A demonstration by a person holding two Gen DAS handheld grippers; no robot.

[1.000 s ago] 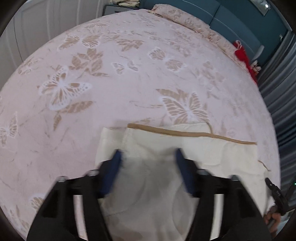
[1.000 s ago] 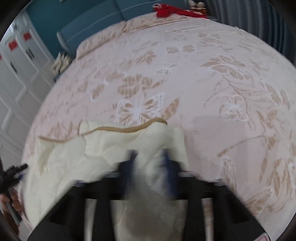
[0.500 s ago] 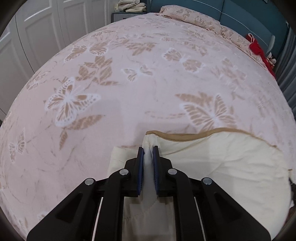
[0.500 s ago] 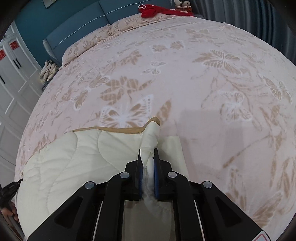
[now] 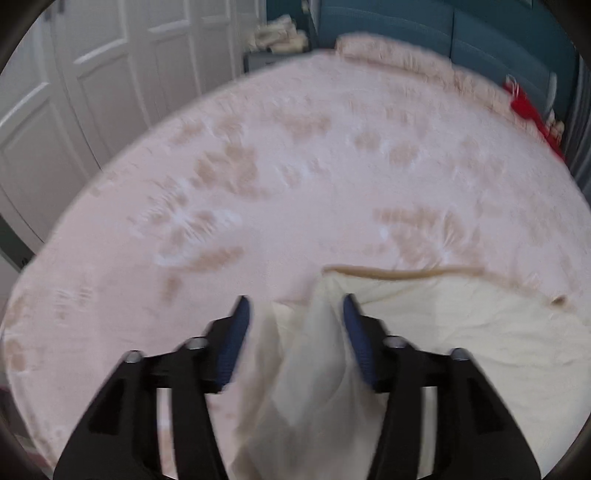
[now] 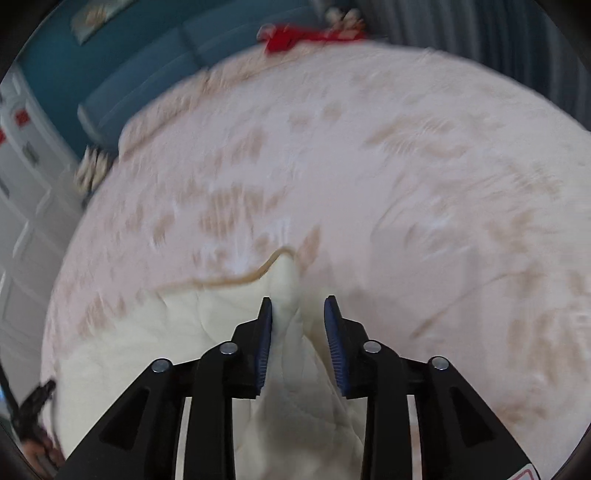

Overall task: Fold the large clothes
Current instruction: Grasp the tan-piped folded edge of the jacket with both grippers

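A cream quilted garment (image 5: 461,332) with a tan trimmed edge lies on the near part of a bed, and also shows as the cream garment (image 6: 147,332) in the right wrist view. My left gripper (image 5: 294,299) hovers over its left corner, jaws opening; a raised ridge of cloth stands between them, close to the right pad, unpinched. My right gripper (image 6: 297,300) sits over the right corner, jaws also opening. A peak of cloth stands between them and brushes the left pad. Both views are motion-blurred.
The bed (image 5: 295,166) has a pink cover with tan butterflies and stretches far ahead. White wardrobe doors (image 5: 92,74) stand at the left, a teal headboard (image 5: 443,22) at the far end. A red item (image 6: 295,37) lies by the pillows. Grey curtains (image 6: 480,29) hang on the right.
Half a second ago both grippers were shut on pinched corners of the garment. Now both sets of jaws have parted and the cloth sits loose between them. Both views have tipped upward.
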